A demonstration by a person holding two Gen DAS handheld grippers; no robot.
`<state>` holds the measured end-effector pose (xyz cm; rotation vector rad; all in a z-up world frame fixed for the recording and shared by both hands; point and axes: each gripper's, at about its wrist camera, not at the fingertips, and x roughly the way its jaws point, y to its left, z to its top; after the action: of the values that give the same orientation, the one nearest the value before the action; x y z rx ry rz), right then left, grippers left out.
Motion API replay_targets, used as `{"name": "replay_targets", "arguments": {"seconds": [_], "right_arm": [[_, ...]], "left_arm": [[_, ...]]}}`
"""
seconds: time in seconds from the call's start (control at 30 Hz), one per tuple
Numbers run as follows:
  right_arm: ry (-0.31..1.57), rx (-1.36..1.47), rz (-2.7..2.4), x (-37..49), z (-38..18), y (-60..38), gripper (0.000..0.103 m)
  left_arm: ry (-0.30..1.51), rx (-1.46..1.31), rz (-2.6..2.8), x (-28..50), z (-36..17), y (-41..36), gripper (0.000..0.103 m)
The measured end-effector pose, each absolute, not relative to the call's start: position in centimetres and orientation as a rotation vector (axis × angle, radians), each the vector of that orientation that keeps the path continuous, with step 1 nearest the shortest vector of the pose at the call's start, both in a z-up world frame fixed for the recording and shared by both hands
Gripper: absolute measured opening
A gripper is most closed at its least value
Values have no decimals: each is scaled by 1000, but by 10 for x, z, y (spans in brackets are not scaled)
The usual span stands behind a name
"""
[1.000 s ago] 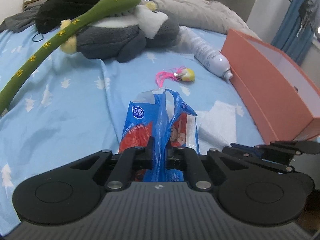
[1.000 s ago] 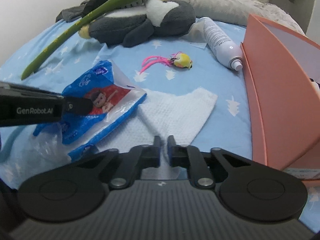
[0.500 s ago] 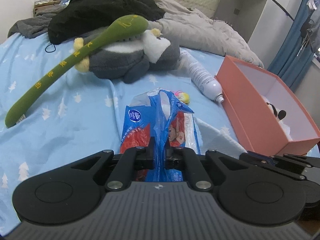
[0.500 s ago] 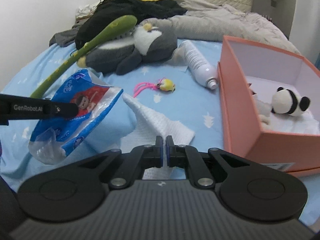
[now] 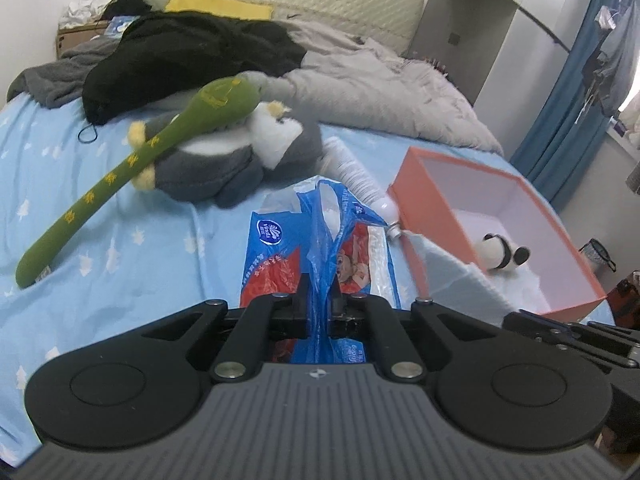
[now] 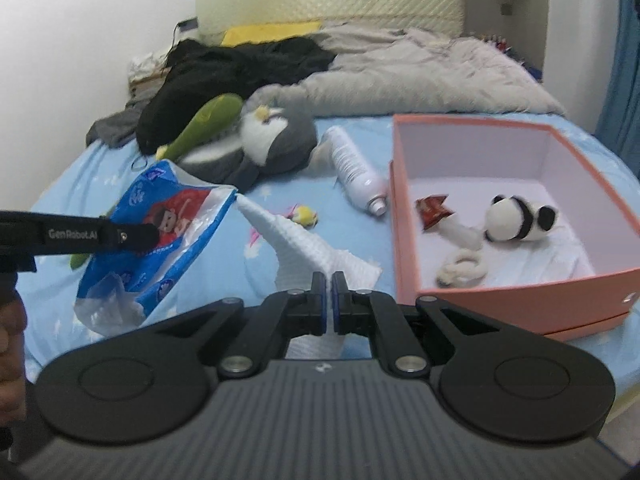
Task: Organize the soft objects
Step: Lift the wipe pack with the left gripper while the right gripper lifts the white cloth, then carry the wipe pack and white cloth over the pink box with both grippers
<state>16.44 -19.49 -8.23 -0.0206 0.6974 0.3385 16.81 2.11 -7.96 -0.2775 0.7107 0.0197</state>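
Two loads hang from our fingers at once. Our left gripper (image 5: 320, 312) is clamped on the bunched blue neck of the tissue pack (image 5: 320, 256), which dangles off the bed (image 5: 100, 240) ahead of and below the fingertips; in the right wrist view the same pack (image 6: 160, 236) hangs to the left of our right fingers. Our right gripper (image 6: 329, 304) is pinched tight on a corner of the white cloth (image 6: 304, 248), whose body peaks away ahead of the fingers with its lower folds seemingly brushing the bed, though blur makes that hard to confirm. What matters for the coming move is the orange box (image 6: 516, 292): it sits ahead and to the right of both sets of fingers, open side up, long axis running away from us, with a small panda plush (image 6: 516, 220), a red wrapper (image 6: 432, 210) and a pale knotted item already on its floor. We judge our right hand the nearer one, its near wall just beside the right fingertips, so the cloth likely goes in first, while the pack must cross over that wall from further left. Farther ahead of the fingers lie the grey penguin plush (image 5: 236, 160), the long green plush (image 5: 120, 176) leaning on it, and a white bottle (image 6: 354, 168) pointing towards the box.
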Motion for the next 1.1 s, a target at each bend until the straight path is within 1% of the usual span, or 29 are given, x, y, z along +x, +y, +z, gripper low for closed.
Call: {"name": "replay_targets", "arguments": {"seconds": [0.37, 0.63, 0.9, 1.1], "right_arm": [[608, 58, 208, 141, -38, -244, 7], [603, 113, 128, 118, -36, -277, 7], [568, 141, 101, 124, -33, -295, 7], [556, 149, 88, 158, -27, -312, 7]], "left_arm": [[686, -267, -91, 167, -52, -18, 7], [693, -237, -201, 166, -47, -59, 7], [686, -161, -287, 203, -38, -92, 6], [665, -129, -321, 239, -22, -112, 5]]}}
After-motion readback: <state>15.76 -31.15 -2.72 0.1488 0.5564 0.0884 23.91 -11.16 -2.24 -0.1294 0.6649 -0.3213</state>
